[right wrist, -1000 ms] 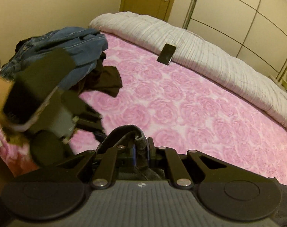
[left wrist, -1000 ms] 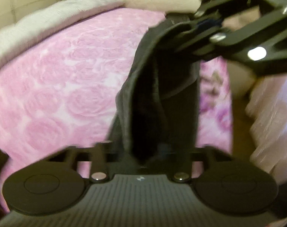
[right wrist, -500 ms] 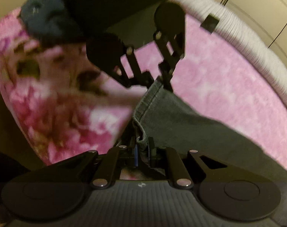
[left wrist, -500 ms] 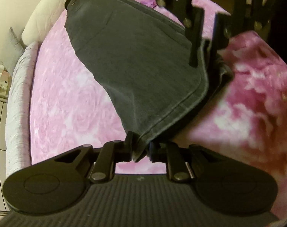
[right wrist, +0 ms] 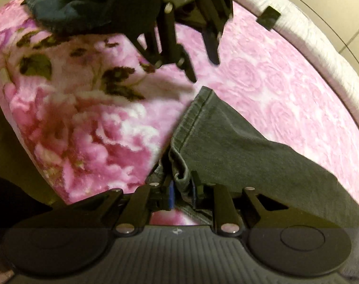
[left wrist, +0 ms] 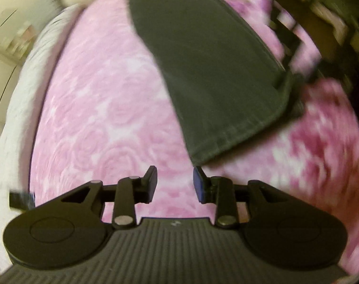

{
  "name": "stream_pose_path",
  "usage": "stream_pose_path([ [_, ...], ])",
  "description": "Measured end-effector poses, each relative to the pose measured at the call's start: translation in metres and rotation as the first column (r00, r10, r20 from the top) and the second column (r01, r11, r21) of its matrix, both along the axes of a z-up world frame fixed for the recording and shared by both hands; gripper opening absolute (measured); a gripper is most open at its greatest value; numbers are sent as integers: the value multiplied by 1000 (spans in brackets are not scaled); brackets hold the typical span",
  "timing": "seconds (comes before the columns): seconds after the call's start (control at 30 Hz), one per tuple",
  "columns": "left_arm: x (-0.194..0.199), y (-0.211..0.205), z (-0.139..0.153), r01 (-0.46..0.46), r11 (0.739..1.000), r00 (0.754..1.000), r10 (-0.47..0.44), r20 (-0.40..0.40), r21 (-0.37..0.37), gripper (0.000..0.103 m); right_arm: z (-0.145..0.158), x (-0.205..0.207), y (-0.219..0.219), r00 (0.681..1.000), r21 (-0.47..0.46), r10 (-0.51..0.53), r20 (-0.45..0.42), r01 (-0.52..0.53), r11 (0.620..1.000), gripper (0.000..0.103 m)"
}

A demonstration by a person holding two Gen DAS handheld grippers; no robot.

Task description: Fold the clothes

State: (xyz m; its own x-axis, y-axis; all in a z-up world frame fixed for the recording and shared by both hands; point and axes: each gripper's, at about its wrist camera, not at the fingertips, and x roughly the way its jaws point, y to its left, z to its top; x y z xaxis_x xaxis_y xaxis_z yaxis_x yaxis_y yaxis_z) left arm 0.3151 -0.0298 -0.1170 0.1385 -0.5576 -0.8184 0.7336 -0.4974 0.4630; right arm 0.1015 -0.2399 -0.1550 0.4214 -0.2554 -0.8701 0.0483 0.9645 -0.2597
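Observation:
A dark grey pair of jeans [left wrist: 210,71] lies flat on the pink rose bedspread [left wrist: 103,108]; its hem corner ends just ahead of my left gripper. My left gripper [left wrist: 174,184] is open and empty, a little short of that hem. In the right wrist view the jeans [right wrist: 226,146] run from the hem to the lower right. My right gripper [right wrist: 181,189] is shut on the bunched hem corner of the jeans. The left gripper [right wrist: 203,64] shows there too, open above the hem. The right gripper [left wrist: 295,54] is blurred at the jeans' far corner in the left wrist view.
A pile of dark and blue clothes [right wrist: 68,4] sits at the bed's far corner. A plush floral blanket [right wrist: 84,123] covers the bed edge. A white quilt [right wrist: 321,42] borders the bedspread, with a small dark object [right wrist: 268,17] on it.
The jeans went from hanging in the air to lying flat on the bed. My left gripper has opened and let go of the hem. My right gripper keeps its hold.

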Motion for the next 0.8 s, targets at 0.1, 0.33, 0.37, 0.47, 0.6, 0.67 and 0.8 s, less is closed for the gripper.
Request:
stream_pose_path([
  [0.1, -10, -11, 8, -40, 999, 996, 40, -85, -9, 36, 14, -9, 1, 1000, 40, -12, 2, 12, 999, 42],
  [0.33, -42, -35, 9, -52, 998, 982, 56, -181, 25, 39, 49, -53, -20, 992, 26, -122, 21, 121, 992, 56],
  [0.37, -46, -39, 9, -44, 999, 981, 48, -185, 27, 42, 52, -62, -29, 989, 13, -147, 21, 147, 989, 59],
  [0.47, -60, -60, 11, -27, 999, 981, 32, -193, 25, 44, 62, -98, -71, 964, -29, -265, 13, 265, 964, 60],
  [0.6, -82, -109, 20, -40, 999, 979, 38, -201, -8, 47, 75, -162, -155, 895, -53, -444, 47, 446, 893, 60],
  [0.67, -100, -143, 21, -44, 999, 979, 40, -201, -19, 47, 81, -198, -204, 849, -56, -522, 76, 526, 848, 60],
  [0.8, -153, -227, 26, -61, 996, 977, 46, -207, -66, 47, 91, -284, -327, 733, 32, -658, 173, 663, 748, 60],
])
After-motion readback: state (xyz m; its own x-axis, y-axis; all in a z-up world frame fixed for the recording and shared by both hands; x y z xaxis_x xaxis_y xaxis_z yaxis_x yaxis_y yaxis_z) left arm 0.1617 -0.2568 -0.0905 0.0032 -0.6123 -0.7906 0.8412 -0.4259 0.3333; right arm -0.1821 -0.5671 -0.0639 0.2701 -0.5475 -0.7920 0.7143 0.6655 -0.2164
